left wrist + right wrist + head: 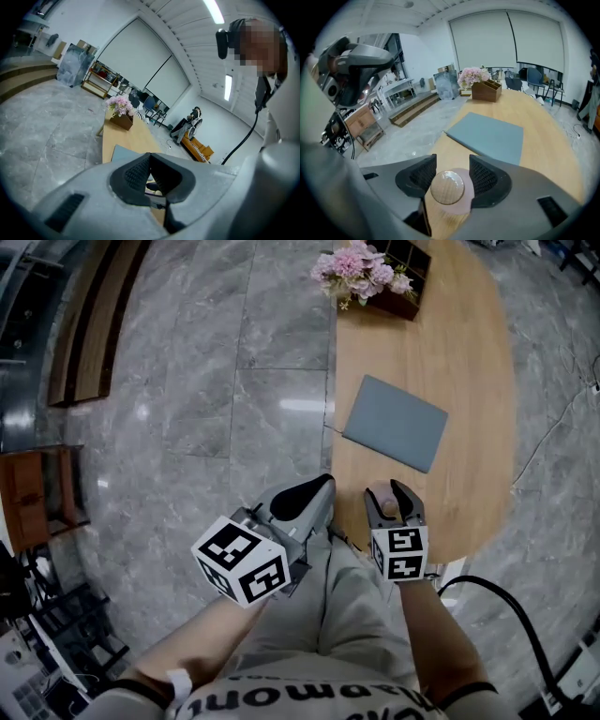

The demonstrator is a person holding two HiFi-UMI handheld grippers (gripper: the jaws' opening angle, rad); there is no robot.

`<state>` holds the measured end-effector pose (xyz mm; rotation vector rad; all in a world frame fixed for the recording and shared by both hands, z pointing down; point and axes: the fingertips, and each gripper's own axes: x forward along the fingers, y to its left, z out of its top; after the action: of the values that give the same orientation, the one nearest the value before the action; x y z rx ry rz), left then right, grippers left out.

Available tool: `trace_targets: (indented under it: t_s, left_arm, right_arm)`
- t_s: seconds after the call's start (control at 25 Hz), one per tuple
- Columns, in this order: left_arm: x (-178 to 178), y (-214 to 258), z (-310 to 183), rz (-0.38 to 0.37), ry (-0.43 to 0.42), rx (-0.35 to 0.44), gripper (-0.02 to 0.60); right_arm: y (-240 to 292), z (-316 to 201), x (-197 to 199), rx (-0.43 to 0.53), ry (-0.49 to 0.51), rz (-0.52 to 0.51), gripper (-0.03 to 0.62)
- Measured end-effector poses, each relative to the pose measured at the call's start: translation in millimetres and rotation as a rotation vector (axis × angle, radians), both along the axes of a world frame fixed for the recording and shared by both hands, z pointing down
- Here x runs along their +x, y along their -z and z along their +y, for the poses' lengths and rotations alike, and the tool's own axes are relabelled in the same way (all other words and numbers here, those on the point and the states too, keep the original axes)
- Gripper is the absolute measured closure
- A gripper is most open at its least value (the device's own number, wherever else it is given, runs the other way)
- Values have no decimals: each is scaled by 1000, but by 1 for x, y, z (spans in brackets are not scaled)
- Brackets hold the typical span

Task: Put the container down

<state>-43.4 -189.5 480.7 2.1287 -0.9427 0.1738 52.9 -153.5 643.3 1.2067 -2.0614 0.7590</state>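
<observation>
Right gripper is low over the near end of the wooden worktop, its fingers spread wide. The container sits right between them: a small pale pink pot with a round wooden lid, lid on, so whatever is inside is hidden. It stands upright on the worktop, close to the near edge. There's a thin gap between the lid and the ribbed pad on either side, so the pads flank it without squeezing it.

Over to the left gripper: its fingers are pressed together at the tips with nothing between them. It is off the worktop's left edge, above the grey tiled floor and the person's lap.

Further along the worktop, well apart from the pot, a flat grey mat lies at an angle. At the far end is a dark wooden box with open compartments, and a bunch of pink flowers at its left side. I cannot tell whether the flowers stand inside the box or just beside it.
</observation>
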Motion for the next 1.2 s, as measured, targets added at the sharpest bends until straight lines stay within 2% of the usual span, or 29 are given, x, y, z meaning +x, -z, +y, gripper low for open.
trace_targets:
  t_s: [0.08,0.28,0.48,0.68,0.8,0.88,1.0,1.2]
  left_arm:
    - [0,17,6,1,-11,22,566]
    - [-2,56,11,-24,-53,94,566]
    - [1,101,9,-53,-23,163,566]
    - [23,155,11,12,-17,253,566]
    - [37,189,8,36,-16,326,566]
    - [43,214,6,46,-15,374,566]
    - [49,252,6,69,-12,445,566]
    - [57,310,9,119,5,546,566]
  right_arm:
    - [9,1,6,-23,-39,-23,393]
    - [50,-9,8,-15,-93,-131,393]
    - [115,-18,16,17,-111,-221,393]
    - [173,-11,24,-5,-75,-298,402]
    - [203,-2,25,-27,-15,-327,477]
    - [226,5,21,-28,34,-365,495]
    - [267,6,16,28,89,-415,508]
    - [359,-15,28,237,106,-416,535]
